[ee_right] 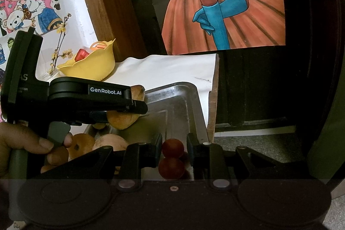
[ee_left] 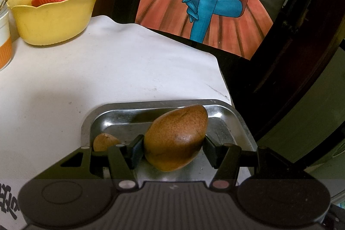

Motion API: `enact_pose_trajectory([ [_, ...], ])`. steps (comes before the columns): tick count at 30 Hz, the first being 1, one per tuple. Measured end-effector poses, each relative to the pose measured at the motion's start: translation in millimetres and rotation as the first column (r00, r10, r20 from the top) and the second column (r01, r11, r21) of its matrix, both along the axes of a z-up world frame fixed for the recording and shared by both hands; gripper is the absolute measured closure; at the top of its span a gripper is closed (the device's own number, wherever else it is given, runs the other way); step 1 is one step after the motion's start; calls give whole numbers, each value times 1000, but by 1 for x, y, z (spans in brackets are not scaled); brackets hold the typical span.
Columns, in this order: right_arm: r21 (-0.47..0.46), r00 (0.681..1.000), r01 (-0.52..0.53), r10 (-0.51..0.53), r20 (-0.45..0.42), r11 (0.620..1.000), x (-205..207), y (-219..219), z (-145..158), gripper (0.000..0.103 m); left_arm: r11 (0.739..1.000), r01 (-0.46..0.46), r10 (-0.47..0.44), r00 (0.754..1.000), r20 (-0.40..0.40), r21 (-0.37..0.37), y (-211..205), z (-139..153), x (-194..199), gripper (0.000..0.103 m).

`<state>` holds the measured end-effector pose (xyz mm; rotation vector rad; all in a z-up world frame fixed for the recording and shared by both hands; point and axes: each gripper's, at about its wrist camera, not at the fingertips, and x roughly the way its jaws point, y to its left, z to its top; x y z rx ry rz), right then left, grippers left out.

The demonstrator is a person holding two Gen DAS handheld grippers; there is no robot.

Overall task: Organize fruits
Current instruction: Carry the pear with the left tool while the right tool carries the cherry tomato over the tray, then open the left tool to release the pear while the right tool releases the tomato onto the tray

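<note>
The left gripper (ee_left: 173, 149) is clamped on a brown speckled mango (ee_left: 175, 138), held just over the steel tray (ee_left: 228, 128) at the lower centre of the left wrist view; this looks like the placing step, so the next move calls for lowering it and easing the jaws apart. The right gripper (ee_right: 174, 151) stands with its jaws spread around two small dark red fruits (ee_right: 171, 157), not visibly pinching them. Other yellowish fruits (ee_right: 110, 141) at lower left of the right wrist view are half hidden behind the left tool and a hand (ee_right: 25, 143). The yellow bowl (ee_left: 51, 21) sits on the tabletop (ee_left: 107, 70) at upper left.
</note>
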<state>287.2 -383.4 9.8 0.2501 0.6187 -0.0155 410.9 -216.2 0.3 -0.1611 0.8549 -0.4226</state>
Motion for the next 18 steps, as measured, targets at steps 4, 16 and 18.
enact_pose_trajectory([
  [4, 3, 1000, 2, -2, 1, 1000, -1, -1, 0, 71, 1000, 5, -5, 1000, 2, 9, -2, 1, 1, 40],
  [16, -15, 1000, -7, 7, 4, 1000, -2, 3, 2, 65, 1000, 17, -18, 999, 32, 24, -8, 5, -1, 28],
  [18, -20, 1000, -9, 9, 8, 1000, -3, 3, 2, 63, 1000, 16, -17, 999, 35, 26, -9, 6, -2, 27],
])
